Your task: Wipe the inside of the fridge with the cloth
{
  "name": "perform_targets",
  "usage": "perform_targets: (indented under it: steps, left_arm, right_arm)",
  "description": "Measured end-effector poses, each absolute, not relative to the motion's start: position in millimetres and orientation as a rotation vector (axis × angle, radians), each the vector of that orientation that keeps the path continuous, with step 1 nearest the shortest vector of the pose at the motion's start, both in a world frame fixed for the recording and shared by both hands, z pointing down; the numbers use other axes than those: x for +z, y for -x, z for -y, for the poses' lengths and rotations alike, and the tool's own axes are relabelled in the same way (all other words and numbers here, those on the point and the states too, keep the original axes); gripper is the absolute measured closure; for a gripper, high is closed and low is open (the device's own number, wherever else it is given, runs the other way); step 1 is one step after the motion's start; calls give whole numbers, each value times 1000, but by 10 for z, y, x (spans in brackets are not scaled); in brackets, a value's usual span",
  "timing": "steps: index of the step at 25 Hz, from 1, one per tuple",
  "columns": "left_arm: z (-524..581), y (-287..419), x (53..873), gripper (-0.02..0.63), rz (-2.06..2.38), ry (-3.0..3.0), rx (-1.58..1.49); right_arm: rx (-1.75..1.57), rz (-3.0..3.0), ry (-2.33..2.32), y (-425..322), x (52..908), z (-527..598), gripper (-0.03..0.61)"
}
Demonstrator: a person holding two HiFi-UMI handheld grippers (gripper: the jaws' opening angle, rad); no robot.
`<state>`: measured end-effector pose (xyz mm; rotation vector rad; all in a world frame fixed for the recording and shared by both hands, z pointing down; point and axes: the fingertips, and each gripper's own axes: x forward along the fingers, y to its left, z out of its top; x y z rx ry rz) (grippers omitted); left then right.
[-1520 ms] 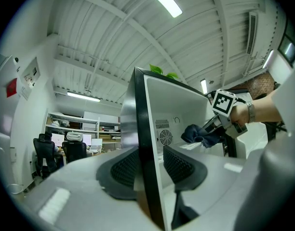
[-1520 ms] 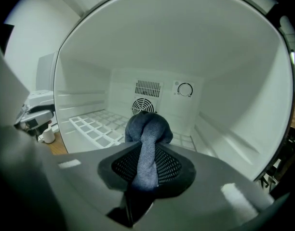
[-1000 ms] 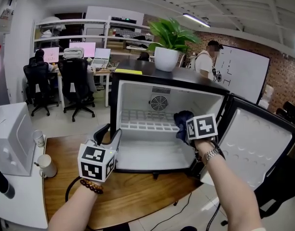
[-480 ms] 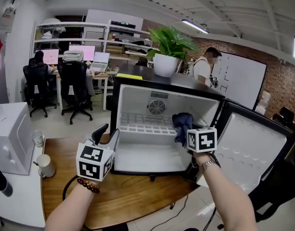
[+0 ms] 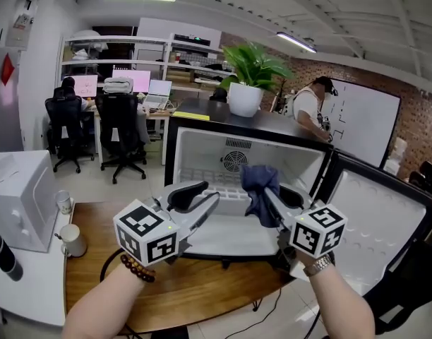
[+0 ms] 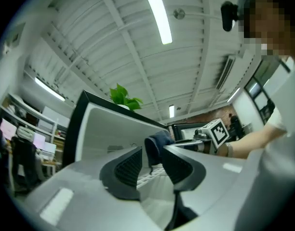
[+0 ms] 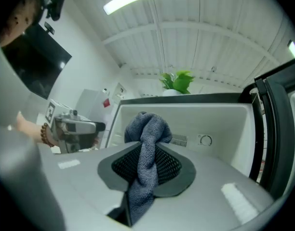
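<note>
A small black fridge (image 5: 171, 162) with a white inside stands open on the wooden table. A blue-grey cloth (image 5: 260, 188) hangs in front of its opening, bunched between the pads of my right gripper (image 5: 271, 193), which is shut on it. In the right gripper view the cloth (image 7: 147, 129) drapes over the jaws of that gripper (image 7: 147, 165). My left gripper (image 5: 205, 198) is held level beside it, at the fridge's left front. Its jaws have just been closing, and they stand apart with nothing between them. In the left gripper view its jaws (image 6: 154, 165) frame the cloth (image 6: 155, 141) farther off.
The fridge door (image 5: 375, 203) hangs open at the right. A potted plant (image 5: 248, 73) stands on the fridge top. A white appliance (image 5: 15, 196) and two mugs (image 5: 71, 240) sit at the left. A person (image 5: 311, 111) stands by a whiteboard behind.
Both grippers have risen and tipped up toward level. The right one has drawn the cloth up and out of the fridge's inside. The left jaws stand a little narrower.
</note>
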<state>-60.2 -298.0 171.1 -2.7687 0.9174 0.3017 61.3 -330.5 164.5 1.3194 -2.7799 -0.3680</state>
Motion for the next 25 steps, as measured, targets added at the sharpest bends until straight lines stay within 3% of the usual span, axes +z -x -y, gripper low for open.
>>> perform_targets:
  steps: [4, 12, 18, 25]
  left_arm:
    - [2931, 263, 1691, 393, -626, 2958, 358]
    - [2615, 17, 1625, 293, -129, 3127, 504]
    - [2394, -219, 1662, 294, 46, 3125, 429]
    - [2324, -401, 1675, 427, 100, 3101, 355]
  right_arm:
    - [-397, 2953, -1089, -493, 1539, 2927, 505]
    - [-381, 3118, -727, -379, 1509, 2464, 505]
    - [-367, 3124, -570, -276, 1594, 2307, 505]
    - [-369, 3113, -630, -403, 1628, 2356, 505]
